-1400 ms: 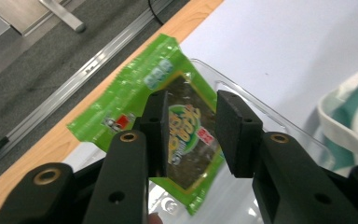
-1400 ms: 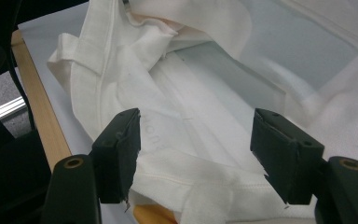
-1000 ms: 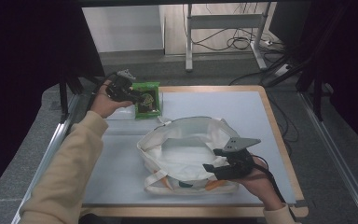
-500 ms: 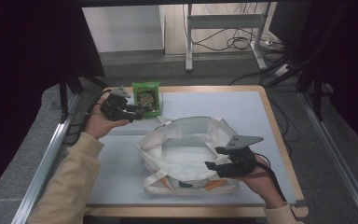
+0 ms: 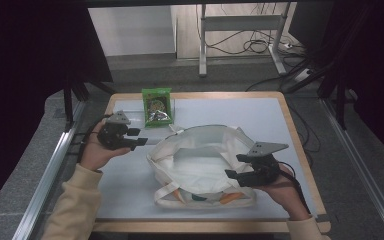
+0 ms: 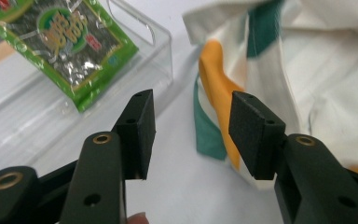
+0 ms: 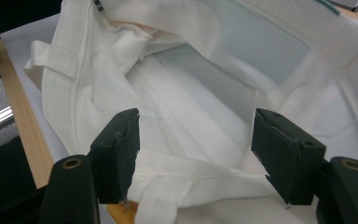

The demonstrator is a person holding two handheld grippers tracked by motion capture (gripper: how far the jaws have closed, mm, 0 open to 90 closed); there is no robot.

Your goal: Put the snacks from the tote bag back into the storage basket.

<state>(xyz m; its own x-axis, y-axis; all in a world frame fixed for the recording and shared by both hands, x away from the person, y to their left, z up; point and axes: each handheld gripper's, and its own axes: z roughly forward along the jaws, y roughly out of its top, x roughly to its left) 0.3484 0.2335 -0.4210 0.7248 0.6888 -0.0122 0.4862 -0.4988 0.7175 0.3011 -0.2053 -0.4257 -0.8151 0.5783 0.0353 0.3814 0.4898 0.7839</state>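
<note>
White cloth bag [image 5: 200, 160] is lying open. The right gripper [image 5: 240, 175] is gaping wide over its rim; the left gripper [image 5: 141, 138], empty, has just been opening. Grab opposite edges gently.

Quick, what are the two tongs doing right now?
Left tongs: open, just been opening, nothing between them.
Right tongs: open over the white bag's rim, not pinching it.

White tote bag [image 5: 200, 162] (mouth open) flat at table centre
</note>
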